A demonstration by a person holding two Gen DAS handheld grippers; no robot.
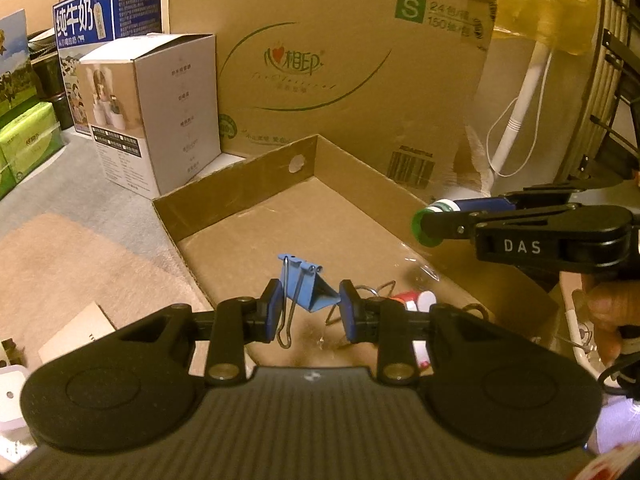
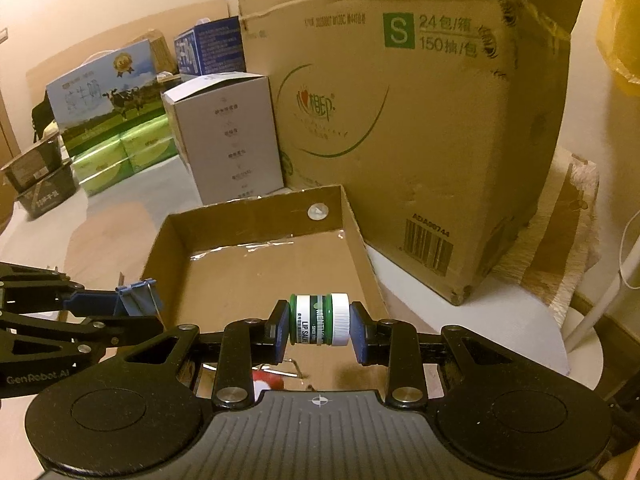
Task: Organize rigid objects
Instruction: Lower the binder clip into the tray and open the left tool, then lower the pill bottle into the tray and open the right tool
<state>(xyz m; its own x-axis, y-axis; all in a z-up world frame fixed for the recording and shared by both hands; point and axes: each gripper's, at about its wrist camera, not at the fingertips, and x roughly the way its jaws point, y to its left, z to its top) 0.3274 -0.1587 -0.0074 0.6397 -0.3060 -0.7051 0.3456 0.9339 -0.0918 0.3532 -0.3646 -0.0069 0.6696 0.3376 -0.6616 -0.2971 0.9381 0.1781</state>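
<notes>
You're mid-carry: your left gripper (image 1: 308,308) pinches the blue binder clip (image 1: 306,286), your right gripper (image 2: 319,326) pinches the lip salve jar (image 2: 319,319) — both above the shallow cardboard tray (image 2: 256,216). Next, lower each inside, then release.

Shallow tray (image 2: 256,216) lies open above; tall carton (image 2: 420,140) walls its far side.

Both grippers raised, jaws clamped
Left gripper (image 1: 308,306) and right gripper (image 2: 319,326) sit side by side, each pinching something small.
</notes>
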